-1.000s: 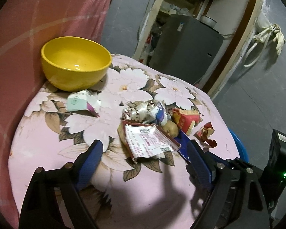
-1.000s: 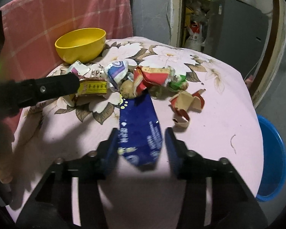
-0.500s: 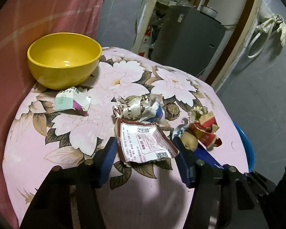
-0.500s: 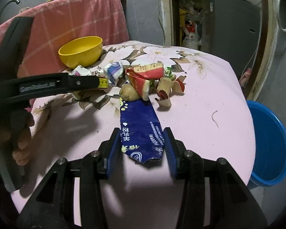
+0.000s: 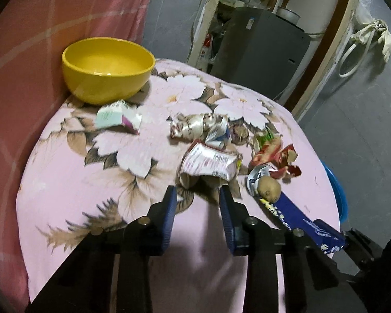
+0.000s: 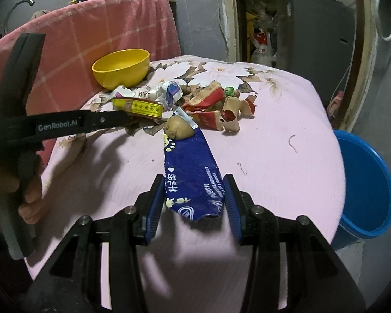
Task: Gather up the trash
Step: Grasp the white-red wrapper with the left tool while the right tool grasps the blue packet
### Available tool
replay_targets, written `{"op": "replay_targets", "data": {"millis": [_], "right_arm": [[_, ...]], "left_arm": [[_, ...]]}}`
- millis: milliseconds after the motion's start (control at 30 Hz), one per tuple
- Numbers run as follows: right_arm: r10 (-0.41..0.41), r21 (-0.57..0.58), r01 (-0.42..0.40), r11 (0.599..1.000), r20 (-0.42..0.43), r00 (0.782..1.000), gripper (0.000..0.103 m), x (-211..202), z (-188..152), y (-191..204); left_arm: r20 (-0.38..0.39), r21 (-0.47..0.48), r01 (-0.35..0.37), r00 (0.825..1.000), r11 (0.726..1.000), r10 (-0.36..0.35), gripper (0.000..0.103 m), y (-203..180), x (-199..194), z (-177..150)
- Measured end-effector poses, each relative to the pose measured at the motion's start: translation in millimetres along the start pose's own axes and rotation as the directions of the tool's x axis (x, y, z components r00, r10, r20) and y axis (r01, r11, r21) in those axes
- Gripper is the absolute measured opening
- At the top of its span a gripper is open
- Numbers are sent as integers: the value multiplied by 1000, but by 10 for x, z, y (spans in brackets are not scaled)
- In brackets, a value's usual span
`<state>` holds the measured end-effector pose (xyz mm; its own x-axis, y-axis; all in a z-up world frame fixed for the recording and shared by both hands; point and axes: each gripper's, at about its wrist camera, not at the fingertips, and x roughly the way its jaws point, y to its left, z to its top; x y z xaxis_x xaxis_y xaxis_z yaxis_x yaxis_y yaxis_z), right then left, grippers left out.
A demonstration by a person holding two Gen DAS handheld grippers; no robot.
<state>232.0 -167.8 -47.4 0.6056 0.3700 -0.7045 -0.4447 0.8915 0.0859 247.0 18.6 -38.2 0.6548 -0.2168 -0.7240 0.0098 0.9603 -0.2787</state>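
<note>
Trash lies heaped on a pink flowered tablecloth (image 5: 65, 182). My left gripper (image 5: 196, 198) is shut on the near edge of a white printed wrapper (image 5: 211, 161), which is crumpled and lifted a little. My right gripper (image 6: 193, 190) is shut on the near end of a long blue wrapper (image 6: 190, 167). A potato (image 6: 178, 129) rests on that wrapper's far end; it also shows in the left wrist view (image 5: 268, 187). Red torn packaging (image 6: 211, 104), a silver crumpled wrapper (image 5: 198, 127) and a small white-green carton (image 5: 117, 116) lie further back.
A yellow bowl (image 5: 108, 69) stands at the table's far left corner, against a pink checked cloth (image 6: 104, 34). A blue bucket (image 6: 365, 190) stands on the floor off the table's right edge. A grey cabinet (image 5: 260, 52) stands behind.
My left gripper has closed on the white wrapper and crumpled it upward. My right gripper has pulled the blue wrapper toward the near edge, dragging the potato along.
</note>
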Motion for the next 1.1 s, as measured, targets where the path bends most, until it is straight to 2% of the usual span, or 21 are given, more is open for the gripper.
{"op": "replay_targets", "data": {"millis": [267, 333, 400, 433, 533, 767, 867, 1033, 1100], "right_arm": [[-49, -4, 49, 999, 13, 999, 52, -34, -42, 9], [-61, 3, 61, 998, 9, 998, 52, 10, -26, -7], [-71, 12, 70, 997, 3, 998, 53, 52, -2, -35], [-65, 18, 65, 998, 2, 998, 53, 79, 25, -60], [-51, 26, 51, 998, 13, 999, 60, 105, 93, -127], [-18, 6, 18, 1000, 43, 999, 60, 181, 321, -198], [5, -15, -5, 1000, 41, 999, 58, 267, 418, -184], [49, -64, -48, 997, 15, 999, 46, 432, 517, -120], [66, -71, -67, 995, -8, 998, 41, 500, 530, -108]], "left_arm": [[30, 14, 27, 999, 1000, -28, 29, -57, -106, 16], [30, 20, 34, 999, 999, -35, 35, -65, -101, 39], [32, 27, 43, 999, 999, -44, 50, -75, -86, 64], [38, 32, 48, 998, 998, -49, 51, -80, -79, 79], [35, 48, 39, 999, 998, -41, 52, -85, -16, 130], [8, 21, 67, 998, 997, -68, 52, -19, 183, 265], [-3, 6, 84, 996, 996, -84, 52, 8, 243, 305], [-15, -3, 100, 995, 995, -100, 52, 36, 318, 348], [-18, -6, 107, 994, 994, -107, 48, 41, 334, 355]]}}
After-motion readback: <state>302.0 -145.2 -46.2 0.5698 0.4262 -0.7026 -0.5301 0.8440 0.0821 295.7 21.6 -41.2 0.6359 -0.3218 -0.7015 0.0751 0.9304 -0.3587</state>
